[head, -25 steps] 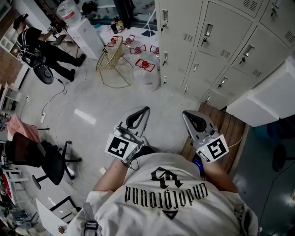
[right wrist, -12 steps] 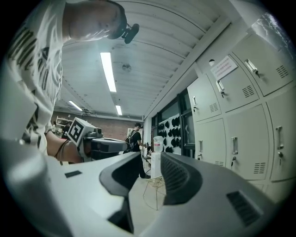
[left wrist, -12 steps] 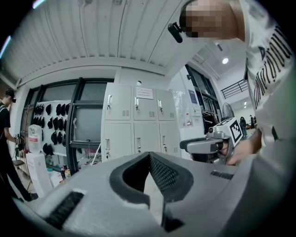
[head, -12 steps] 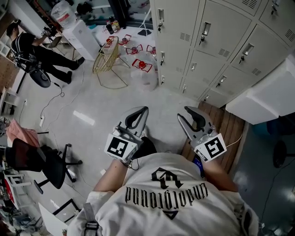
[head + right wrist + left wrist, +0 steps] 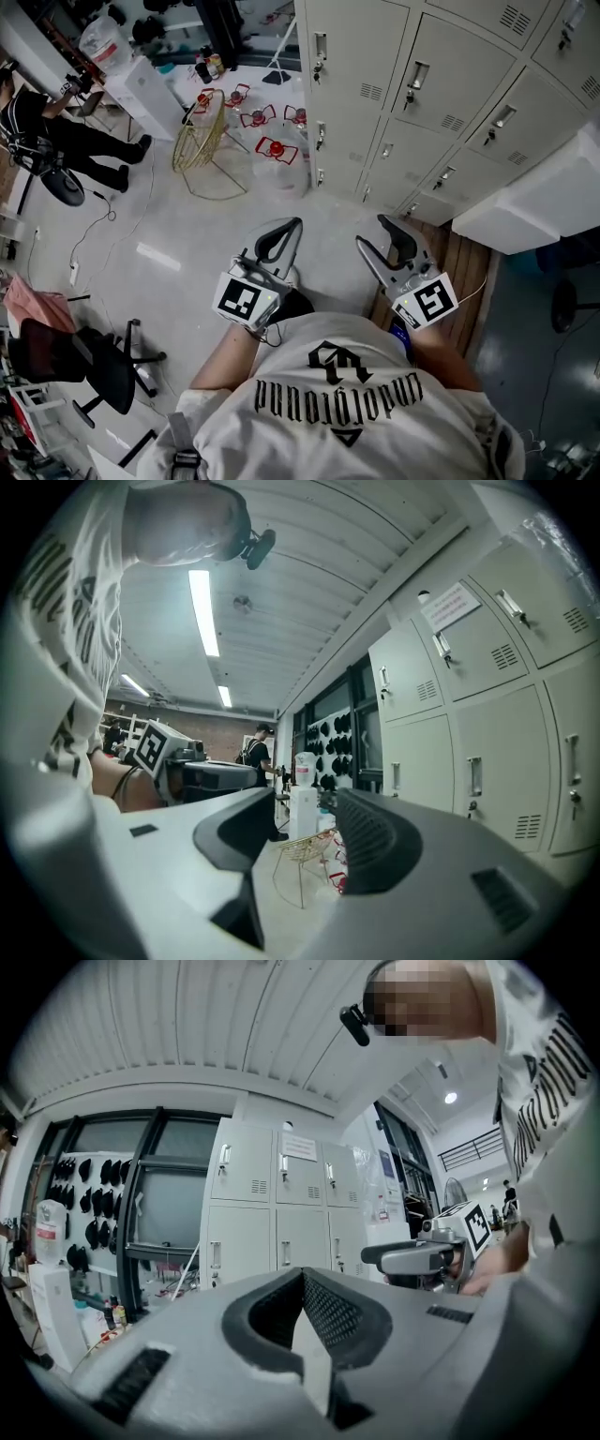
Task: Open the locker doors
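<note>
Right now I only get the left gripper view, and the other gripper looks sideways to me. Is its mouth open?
Observer: Yes. The right gripper view shows the right gripper with its jaws opening, and nothing is between them.
Operator: What can you see through the gap?
Observer: A gold wire chair standing on the floor, far off.
Operator: Is anybody near that chair?
Observer: In the head view, a person in black stands farther left, beside a white water dispenser.
</note>
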Demonstrator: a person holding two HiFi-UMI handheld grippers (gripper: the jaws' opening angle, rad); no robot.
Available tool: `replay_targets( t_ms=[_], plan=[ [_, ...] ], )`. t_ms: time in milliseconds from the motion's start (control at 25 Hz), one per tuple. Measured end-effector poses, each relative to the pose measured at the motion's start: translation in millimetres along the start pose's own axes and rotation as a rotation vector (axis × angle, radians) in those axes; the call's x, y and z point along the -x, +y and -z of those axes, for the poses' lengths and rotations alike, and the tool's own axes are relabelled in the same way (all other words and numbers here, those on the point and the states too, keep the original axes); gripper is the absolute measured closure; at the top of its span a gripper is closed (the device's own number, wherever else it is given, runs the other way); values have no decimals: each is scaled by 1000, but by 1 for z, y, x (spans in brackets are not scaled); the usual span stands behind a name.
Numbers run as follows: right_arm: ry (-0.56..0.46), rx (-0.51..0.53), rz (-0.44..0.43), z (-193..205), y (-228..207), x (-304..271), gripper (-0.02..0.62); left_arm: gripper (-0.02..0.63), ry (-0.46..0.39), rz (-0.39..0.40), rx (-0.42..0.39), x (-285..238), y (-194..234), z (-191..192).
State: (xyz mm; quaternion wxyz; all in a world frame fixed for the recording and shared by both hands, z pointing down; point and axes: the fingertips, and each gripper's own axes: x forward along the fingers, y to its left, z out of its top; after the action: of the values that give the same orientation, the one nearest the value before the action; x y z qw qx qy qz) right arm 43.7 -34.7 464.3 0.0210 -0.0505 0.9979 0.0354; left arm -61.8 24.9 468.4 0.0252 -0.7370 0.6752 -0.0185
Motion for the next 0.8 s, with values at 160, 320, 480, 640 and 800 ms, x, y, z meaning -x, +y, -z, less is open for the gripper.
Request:
replay_targets(
  t_ms=[160,320,480,640,800],
  plan=[
    [7,4,28,-4,-12,-43,379,598,5,52,47,-19,36,-5],
    [15,7,58,-7,-24,-88,379,598,1,97,44,-35,80,-7],
    [30,12,85,-7,-31,-134,379,600,-1,139,45,-45,125,-8],
    [33,12,109,-6,-38,-179,379,598,-12,177,43,-51,164,-6],
    [20,-1,141,-7,-43,-217,377,600,-9,201,59,-55,195,-5]
  ],
)
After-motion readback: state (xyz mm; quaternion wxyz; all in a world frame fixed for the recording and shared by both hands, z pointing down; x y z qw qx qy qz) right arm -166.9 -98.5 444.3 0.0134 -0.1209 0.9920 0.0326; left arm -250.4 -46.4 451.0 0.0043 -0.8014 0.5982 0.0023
